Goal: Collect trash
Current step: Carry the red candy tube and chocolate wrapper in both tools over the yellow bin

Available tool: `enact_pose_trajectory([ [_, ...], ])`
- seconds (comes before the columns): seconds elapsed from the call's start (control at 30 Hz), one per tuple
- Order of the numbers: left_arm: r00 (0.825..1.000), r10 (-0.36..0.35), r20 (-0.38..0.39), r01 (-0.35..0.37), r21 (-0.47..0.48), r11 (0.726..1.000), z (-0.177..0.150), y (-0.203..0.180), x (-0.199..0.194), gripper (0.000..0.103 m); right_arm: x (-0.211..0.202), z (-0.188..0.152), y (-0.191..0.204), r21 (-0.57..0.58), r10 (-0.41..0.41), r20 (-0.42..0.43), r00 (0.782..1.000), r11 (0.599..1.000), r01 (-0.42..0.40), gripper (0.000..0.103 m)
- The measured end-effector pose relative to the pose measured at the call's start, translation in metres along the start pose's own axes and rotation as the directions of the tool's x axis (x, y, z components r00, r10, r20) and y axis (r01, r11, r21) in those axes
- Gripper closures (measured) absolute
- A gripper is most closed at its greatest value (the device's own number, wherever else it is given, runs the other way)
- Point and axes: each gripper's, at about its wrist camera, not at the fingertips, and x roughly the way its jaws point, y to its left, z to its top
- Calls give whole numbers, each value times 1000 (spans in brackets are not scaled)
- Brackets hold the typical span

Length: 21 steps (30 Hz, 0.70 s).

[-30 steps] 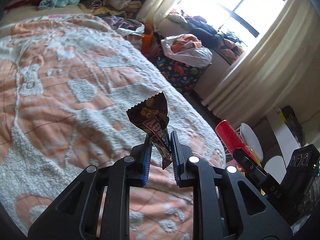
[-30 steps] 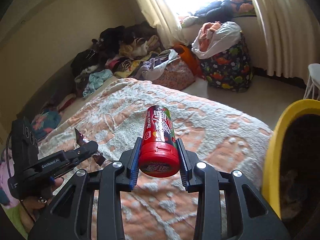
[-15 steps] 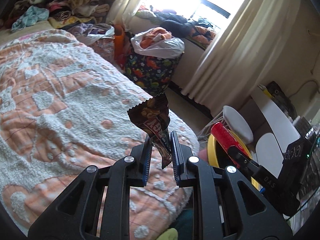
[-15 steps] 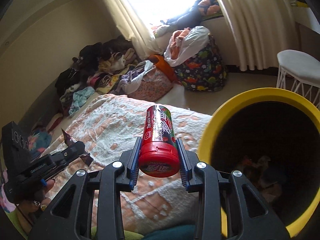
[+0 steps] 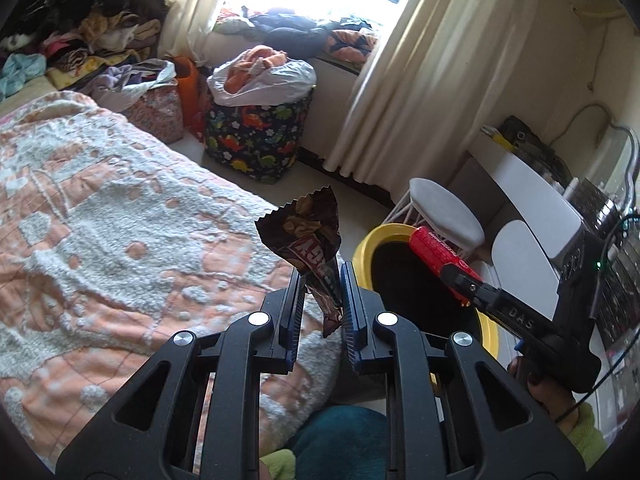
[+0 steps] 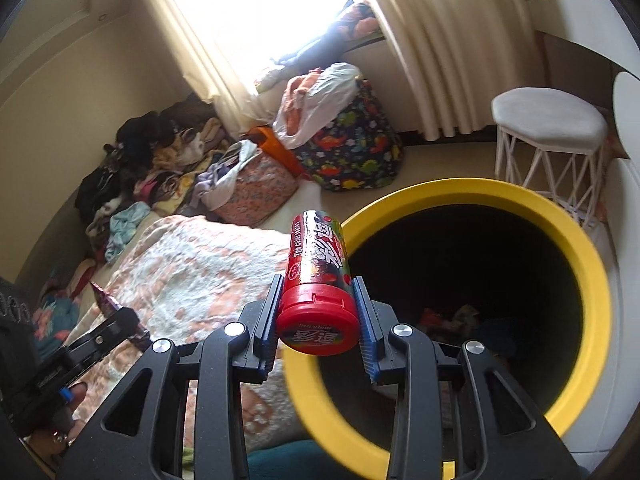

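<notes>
While the left gripper [image 5: 321, 300] clamped its blue-padded jaws on a crumpled dark brown foil snack wrapper [image 5: 307, 236], that wrapper stood up from the pads over the edge of the bed's peach-and-white tufted blanket [image 5: 120, 220]. At about three o'clock from the wrapper in the left wrist view, the yellow-rimmed round black trash bin [image 5: 362, 246] stood on the floor just beside the bed.

Seen from the right wrist, the right gripper [image 6: 319, 320] was closed around a red-capped cylindrical plastic candy tube [image 6: 320, 276], cap toward the camera, its far end reaching over the bin's yellow rim [image 6: 460, 188] at about nine o'clock of the opening. Some scraps lay in the bin's dark bottom, too dim to identify.

A white stool with a grey padded seat [image 6: 550, 118] stood at about one o'clock beyond the bin, and a dark dinosaur-print fabric basket [image 6: 352, 148] sat at eleven o'clock under the cream curtains [image 6: 432, 40].
</notes>
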Motion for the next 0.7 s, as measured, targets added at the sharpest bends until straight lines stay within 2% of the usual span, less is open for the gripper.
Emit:
enact_pose_trajectory([
  [0.27, 999, -34, -36, 37, 82, 996, -5, -34, 18, 90, -7, 5, -33, 55, -65, 8, 998, 996, 64, 71],
  [0.7, 989, -84, -124, 103, 157, 982, -7, -67, 59, 90, -9, 6, -69, 145, -133, -25, 991, 980, 136, 71],
])
